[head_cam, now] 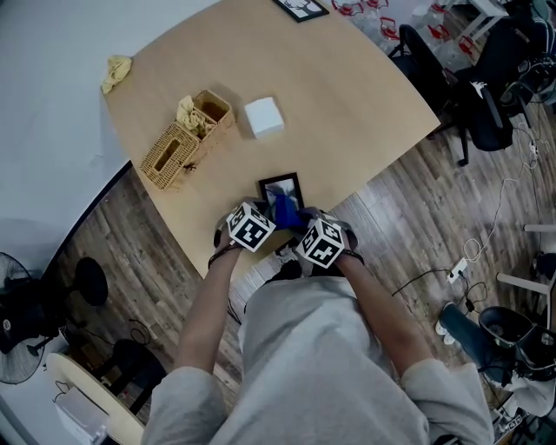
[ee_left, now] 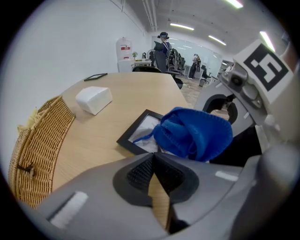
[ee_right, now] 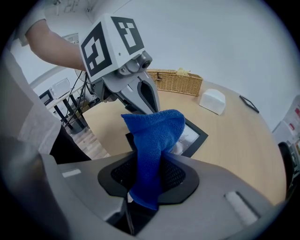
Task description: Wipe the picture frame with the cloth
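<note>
The cloth [ee_right: 157, 136] is fuzzy blue terry, soft and matt; the picture frame [ee_left: 140, 133] has a matt black moulding round a faintly shiny pane. The table [head_cam: 347, 104] is pale wood grain, smooth and dull; the basket [ee_left: 33, 154] is rough woven wicker; the left gripper [ee_left: 157, 176] is matt grey plastic with dark ribbed pads [ee_left: 140, 173].

Wood table [head_cam: 347, 104], wicker basket [head_cam: 174, 149], white box [head_cam: 263, 116], pic frame [head_cam: 278, 185], yellow rag [head_cam: 115, 71]

Two frames [head_cam: 278, 185] [head_cam: 301, 9], one blue cloth [head_cam: 285, 209], one basket [head_cam: 172, 155], one box [head_cam: 263, 116].
</note>
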`<state>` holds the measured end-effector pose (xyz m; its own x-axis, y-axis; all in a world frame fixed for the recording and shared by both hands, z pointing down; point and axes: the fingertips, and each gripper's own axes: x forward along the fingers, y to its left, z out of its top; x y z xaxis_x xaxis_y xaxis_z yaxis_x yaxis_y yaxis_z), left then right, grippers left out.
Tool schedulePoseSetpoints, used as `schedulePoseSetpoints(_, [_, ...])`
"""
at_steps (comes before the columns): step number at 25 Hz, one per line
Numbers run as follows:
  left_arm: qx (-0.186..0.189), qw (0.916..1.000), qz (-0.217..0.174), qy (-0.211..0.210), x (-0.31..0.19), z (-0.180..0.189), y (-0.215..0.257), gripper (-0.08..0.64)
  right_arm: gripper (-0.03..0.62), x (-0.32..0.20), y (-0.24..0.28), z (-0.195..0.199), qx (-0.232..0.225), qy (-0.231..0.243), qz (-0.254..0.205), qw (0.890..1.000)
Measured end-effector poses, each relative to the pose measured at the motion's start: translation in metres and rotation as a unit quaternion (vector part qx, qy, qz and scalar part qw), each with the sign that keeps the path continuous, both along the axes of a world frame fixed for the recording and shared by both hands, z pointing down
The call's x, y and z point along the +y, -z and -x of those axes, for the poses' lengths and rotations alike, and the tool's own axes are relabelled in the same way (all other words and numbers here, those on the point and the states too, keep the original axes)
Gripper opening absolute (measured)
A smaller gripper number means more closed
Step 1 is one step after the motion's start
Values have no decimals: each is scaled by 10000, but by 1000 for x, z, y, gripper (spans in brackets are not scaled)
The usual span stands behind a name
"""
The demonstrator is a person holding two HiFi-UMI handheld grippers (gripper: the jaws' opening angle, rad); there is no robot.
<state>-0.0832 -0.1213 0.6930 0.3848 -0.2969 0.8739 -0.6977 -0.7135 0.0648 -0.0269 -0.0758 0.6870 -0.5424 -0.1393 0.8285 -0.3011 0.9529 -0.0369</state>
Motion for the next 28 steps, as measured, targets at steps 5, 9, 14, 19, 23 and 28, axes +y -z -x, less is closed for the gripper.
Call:
schedulePoseSetpoints(5, [53,10000,5,-33,1,1,0,52,109,-5,-1,0,-98,-82,73,9999])
schedulePoseSetpoints(9, [239,9997,14,25,-1,2,1,52,110,-15,-2,1,-140,-131,59,9998])
schedulePoseSetpoints(14, [276,9996,-38,-26,-1,1,2,52,110,-25,-3,3,-39,-28,-87,10000])
schedulePoseSetpoints(19, [312,9995,-84,-13,-3,1,1,52,110,-39,-4,4,52,-1,-149,9999])
schedulePoseSetpoints(23, [323,9994,-107,6,-7,0,1,52,110,-49,-4,5,120,-8,-159,9998])
schedulePoseSetpoints(28, [456,9988,-44,183,-8,-1,2,52,110,-60,-4,8,110,-48,-167,9998])
